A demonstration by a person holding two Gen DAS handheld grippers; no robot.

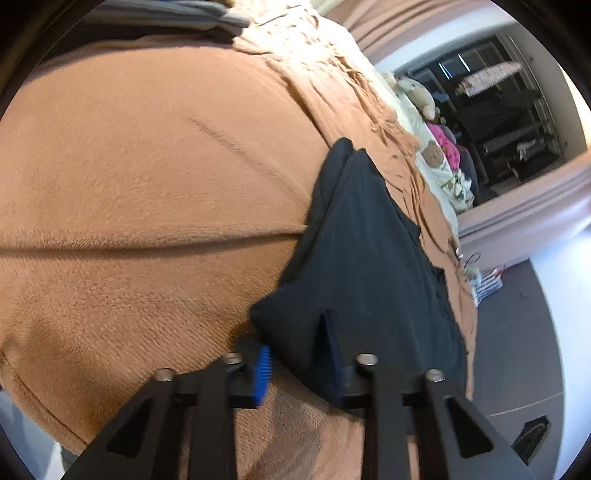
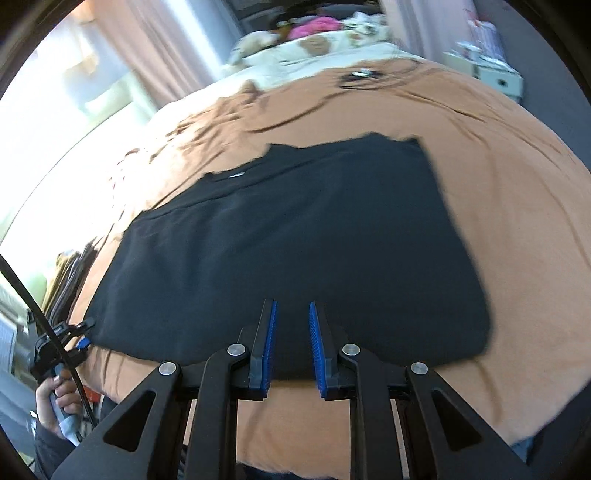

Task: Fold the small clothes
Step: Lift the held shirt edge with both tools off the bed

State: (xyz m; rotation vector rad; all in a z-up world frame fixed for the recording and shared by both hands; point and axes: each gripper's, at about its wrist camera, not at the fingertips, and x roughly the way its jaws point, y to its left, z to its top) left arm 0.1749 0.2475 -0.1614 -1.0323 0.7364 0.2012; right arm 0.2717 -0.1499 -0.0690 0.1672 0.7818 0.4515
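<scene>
A black garment (image 2: 295, 251) lies spread flat on a tan blanket (image 2: 498, 184) over a bed. My right gripper (image 2: 292, 347) is open just above the garment's near edge, with nothing between its blue pads. In the left wrist view the same garment (image 1: 362, 251) shows from its corner. My left gripper (image 1: 301, 360) stands open around that corner, the cloth lying between its blue pads (image 1: 263, 373). The left gripper also shows at the far left of the right wrist view (image 2: 83, 338), at the garment's left corner.
Folded dark clothes (image 1: 177, 18) are stacked at the far end of the blanket (image 1: 147, 184). Stuffed toys and pillows (image 2: 317, 33) lie at the head of the bed. A small cabinet (image 2: 495, 74) stands beside the bed. The floor (image 1: 517, 350) lies to the right.
</scene>
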